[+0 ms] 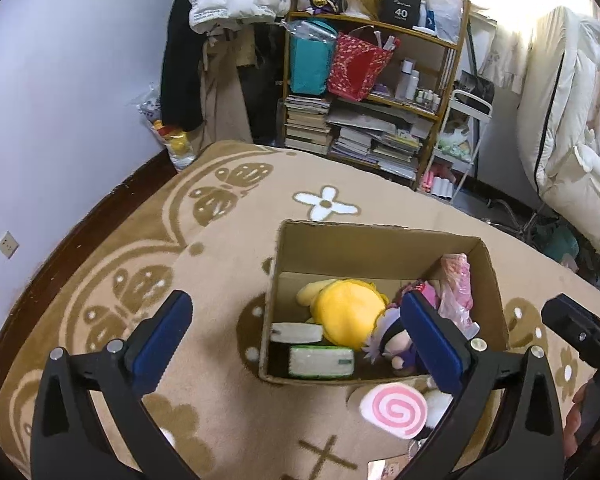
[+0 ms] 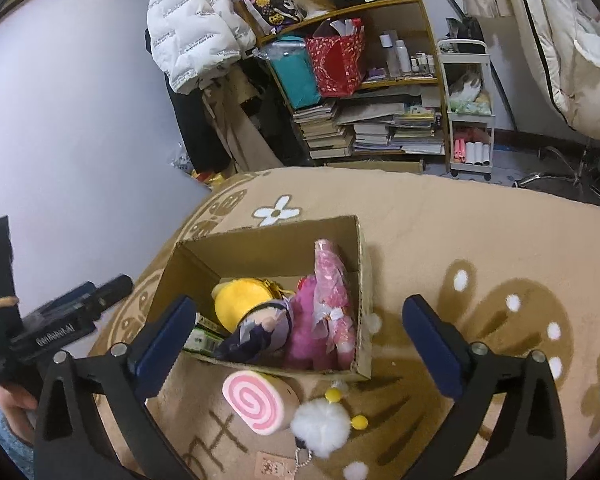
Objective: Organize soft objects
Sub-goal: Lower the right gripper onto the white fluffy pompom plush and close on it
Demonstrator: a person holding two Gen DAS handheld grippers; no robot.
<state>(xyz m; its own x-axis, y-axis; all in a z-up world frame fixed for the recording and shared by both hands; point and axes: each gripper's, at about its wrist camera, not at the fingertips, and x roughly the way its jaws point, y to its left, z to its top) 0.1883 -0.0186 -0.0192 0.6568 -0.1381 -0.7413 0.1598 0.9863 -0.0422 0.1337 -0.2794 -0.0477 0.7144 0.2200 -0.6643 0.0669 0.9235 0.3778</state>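
Your left gripper point(image 1: 296, 340) stands with its blue ribbed pads spread wide, nothing between them; it hangs over the near left corner of the cardboard box point(image 1: 380, 240), an open-topped carton of plain brown board on the tan patterned carpet point(image 1: 220, 264). Inside the box, at its left wall: two flat white packs edged in green point(image 1: 320, 362), one behind the other. Beside them, mid-box: a rounded yellow plush point(image 1: 348, 312), smooth-napped. Against its right side: a small doll with dark purple hair point(image 2: 260, 328), lying on its side. Right of that: a fuzzy pink plush point(image 2: 304, 332), then a pink item in crinkled clear wrap point(image 2: 332, 288) leaning along the box's right wall. Outside the box, just before its near wall: a soft pink-and-white swirl roll point(image 2: 256, 402), disc-faced with a tan side, and touching it on the right a white fluffy pompom toy point(image 2: 320, 426) with yellow round knobs and a bead chain. Your right gripper point(image 2: 296, 340) is likewise parted wide and empty, above the box's near right corner.
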